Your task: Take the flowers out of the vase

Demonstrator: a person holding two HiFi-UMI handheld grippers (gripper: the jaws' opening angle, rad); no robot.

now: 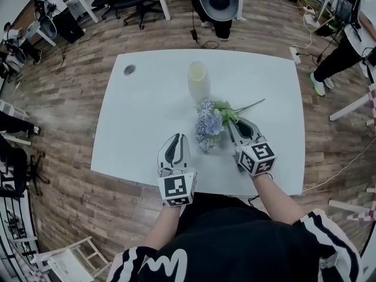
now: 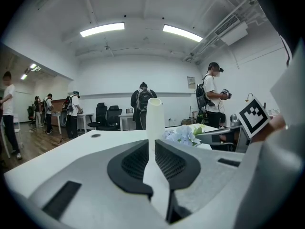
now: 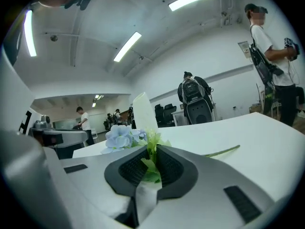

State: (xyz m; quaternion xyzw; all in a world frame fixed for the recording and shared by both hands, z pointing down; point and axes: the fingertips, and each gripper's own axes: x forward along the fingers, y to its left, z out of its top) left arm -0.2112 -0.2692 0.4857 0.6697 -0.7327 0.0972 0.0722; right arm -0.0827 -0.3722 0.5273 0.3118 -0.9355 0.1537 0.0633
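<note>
- Your right gripper (image 1: 234,124) is clamped on the leafy green stem of the flowers (image 1: 210,124); leaves sit between the pads in the right gripper view.
- The blue hydrangea bloom is clear of the vase (image 1: 198,81), low over the white table (image 1: 147,110), just near of the vase.
- The stem end trails right and far from your right gripper.
- The vase stands upright at the far middle of the table, not touched by either gripper.
- Your left gripper (image 1: 174,138) has its jaws at a narrow slit with nothing between them.
- It sits near and left of the bloom, apart from it, and points towards the vase.
</note>
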